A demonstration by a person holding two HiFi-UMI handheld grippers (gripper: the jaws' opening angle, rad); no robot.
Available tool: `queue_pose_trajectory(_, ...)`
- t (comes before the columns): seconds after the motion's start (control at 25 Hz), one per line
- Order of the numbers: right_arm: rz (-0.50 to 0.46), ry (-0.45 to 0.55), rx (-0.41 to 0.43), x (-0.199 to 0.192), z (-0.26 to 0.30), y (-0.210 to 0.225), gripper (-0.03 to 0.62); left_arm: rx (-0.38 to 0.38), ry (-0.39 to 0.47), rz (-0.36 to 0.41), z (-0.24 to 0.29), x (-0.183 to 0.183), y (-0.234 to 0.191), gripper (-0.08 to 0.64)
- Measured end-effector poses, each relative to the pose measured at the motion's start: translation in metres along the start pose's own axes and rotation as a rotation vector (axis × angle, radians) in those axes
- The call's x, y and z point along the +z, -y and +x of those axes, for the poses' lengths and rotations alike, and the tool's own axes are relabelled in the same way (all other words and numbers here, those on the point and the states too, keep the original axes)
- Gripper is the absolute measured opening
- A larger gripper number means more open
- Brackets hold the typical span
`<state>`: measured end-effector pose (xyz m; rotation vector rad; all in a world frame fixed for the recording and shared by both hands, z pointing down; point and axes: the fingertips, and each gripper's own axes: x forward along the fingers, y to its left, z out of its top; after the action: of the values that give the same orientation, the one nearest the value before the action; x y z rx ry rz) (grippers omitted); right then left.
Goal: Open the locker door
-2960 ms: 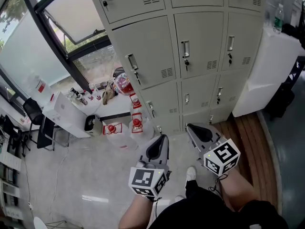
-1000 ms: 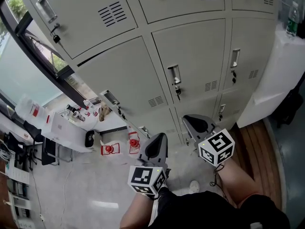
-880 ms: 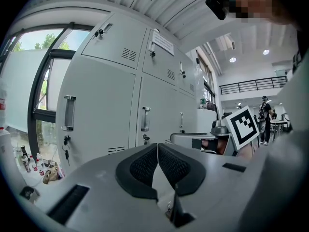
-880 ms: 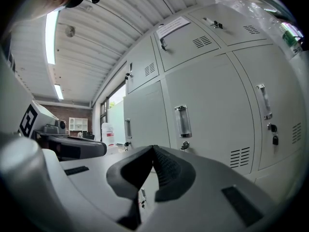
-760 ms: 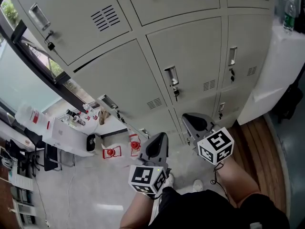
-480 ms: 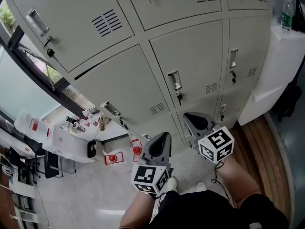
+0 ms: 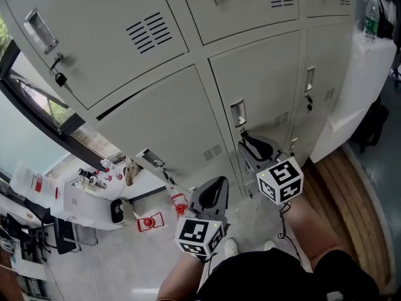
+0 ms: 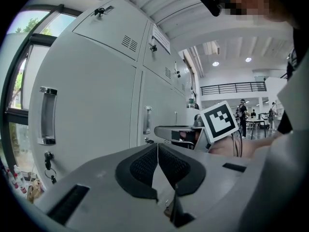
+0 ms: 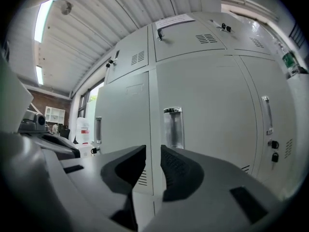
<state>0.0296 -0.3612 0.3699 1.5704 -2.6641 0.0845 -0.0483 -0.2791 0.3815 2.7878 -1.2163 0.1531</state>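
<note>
Lockers (image 7: 156, 55), pale grey, fill the head view in rows. Locker door (image 7: 266, 80) with recessed handle (image 7: 238, 113) sits in the middle column and lies flush with its neighbours, shut.

Right claw (image 7: 250, 144) points at that door, tips just below the handle in the head view. In the right gripper view the right claw (image 9: 153, 151) shows its pads a narrow gap apart; they have just been opening. Nothing is between them. Handle (image 9: 173, 128) stands ahead, just above the gap, on the door (image 9: 212, 110).

Left claw (image 7: 215, 187) is held lower and to the left, near the person's knee, pointing at the lower lockers. In the left gripper view the left claw (image 8: 158, 147) has its pads pressed together, empty.

Window (image 7: 31, 130) at far left; wood floor (image 7: 351, 193) at right.
</note>
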Motion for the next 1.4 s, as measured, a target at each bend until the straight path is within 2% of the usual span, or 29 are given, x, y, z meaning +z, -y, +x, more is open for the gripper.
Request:
queue_pose_trajectory(0.16, -0.058, -0.016, -0.079, 0.006, 0.020, 0.008, 0.185, -0.069, -0.004, 0.013, 0.003, -0.002, -0.008, 0.020)
queue_pose_trajectory(0.44, -0.122, -0.051, -0.159, 0.011, 0.047, 0.018, 0.225, -0.162, 0.000, 0.012, 0.007, -0.005, -0.016, 0.020)
queue_pose_trajectory(0.8, -0.185, -0.087, -0.253, 0.009, 0.066, 0.025, 0.235, -0.214, 0.012, 0.010, 0.004, -0.004, -0.028, 0.020)
queue_pose_trajectory(0.84, -0.187, -0.091, -0.260, 0.009, 0.067, 0.027, 0.233, -0.216, 0.012, 0.011, 0.004, -0.004, -0.030, 0.020)
queue_pose_trajectory(0.92, -0.182, -0.097, -0.271, 0.009, 0.069, 0.028, 0.187, -0.218, 0.013, 0.013, 0.002, -0.004, -0.032, 0.020)
queue_pose_trajectory(1.0, -0.160, -0.097, -0.273, 0.008, 0.068, 0.028, 0.177, -0.220, 0.016, 0.015, 0.000, -0.002, -0.035, 0.020)
queue_pose_trajectory(1.4, -0.092, -0.089, -0.256, 0.007, 0.060, 0.026, 0.164, -0.225, 0.019, 0.019, -0.008, 0.000, -0.037, 0.020)
